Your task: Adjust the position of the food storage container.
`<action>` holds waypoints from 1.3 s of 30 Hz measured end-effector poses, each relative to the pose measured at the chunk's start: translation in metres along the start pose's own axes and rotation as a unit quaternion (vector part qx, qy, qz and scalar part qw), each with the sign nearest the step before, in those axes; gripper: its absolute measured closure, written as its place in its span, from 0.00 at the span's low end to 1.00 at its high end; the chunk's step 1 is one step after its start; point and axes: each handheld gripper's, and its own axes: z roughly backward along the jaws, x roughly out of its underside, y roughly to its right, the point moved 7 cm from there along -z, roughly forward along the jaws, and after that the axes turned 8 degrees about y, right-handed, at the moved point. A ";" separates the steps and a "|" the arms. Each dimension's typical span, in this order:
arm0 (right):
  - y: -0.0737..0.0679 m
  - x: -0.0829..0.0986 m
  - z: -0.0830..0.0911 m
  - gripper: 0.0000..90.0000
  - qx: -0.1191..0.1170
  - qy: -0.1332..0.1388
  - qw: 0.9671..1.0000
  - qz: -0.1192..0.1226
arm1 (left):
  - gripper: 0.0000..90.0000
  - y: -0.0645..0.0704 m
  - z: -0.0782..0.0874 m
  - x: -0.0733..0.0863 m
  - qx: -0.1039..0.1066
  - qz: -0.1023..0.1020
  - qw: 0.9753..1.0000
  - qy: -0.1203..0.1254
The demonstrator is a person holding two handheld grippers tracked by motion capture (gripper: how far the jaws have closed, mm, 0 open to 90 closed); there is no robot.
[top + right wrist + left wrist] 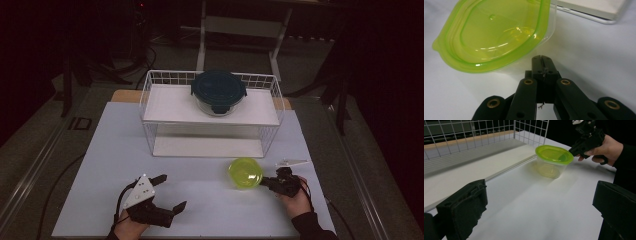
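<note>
A clear plastic container with a yellow-green lid [245, 173] stands on the white table, just in front of the wire rack. My right gripper [266, 182] is at its right side, jaws shut with nothing between them. In the right gripper view the shut tips [542, 62] sit just under the rim of the container's lid [496, 32], very close to its wall. My left gripper [172, 192] rests at the front left of the table with its jaws wide open and empty. In the left gripper view [539, 202] it faces the container [552, 161] and the right gripper [575, 148].
A white wire rack [150, 107] with two shelves stands at the back of the table [110, 150]. A round glass container with a dark teal clip lid [218, 92] sits on its upper shelf. Bare table surface lies between the two grippers.
</note>
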 end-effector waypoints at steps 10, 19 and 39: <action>-0.022 -0.007 -0.014 1.00 -0.023 -0.008 1.000 0.015 | 0.00 0.000 0.000 0.000 0.001 0.000 1.000 0.001; -0.040 -0.008 -0.027 1.00 -0.043 -0.019 0.998 0.030 | 0.00 0.000 0.001 -0.001 0.002 -0.001 1.000 0.002; -0.043 -0.019 -0.039 1.00 -0.038 -0.013 0.999 0.035 | 0.00 -0.001 0.003 -0.002 0.002 -0.002 1.000 0.004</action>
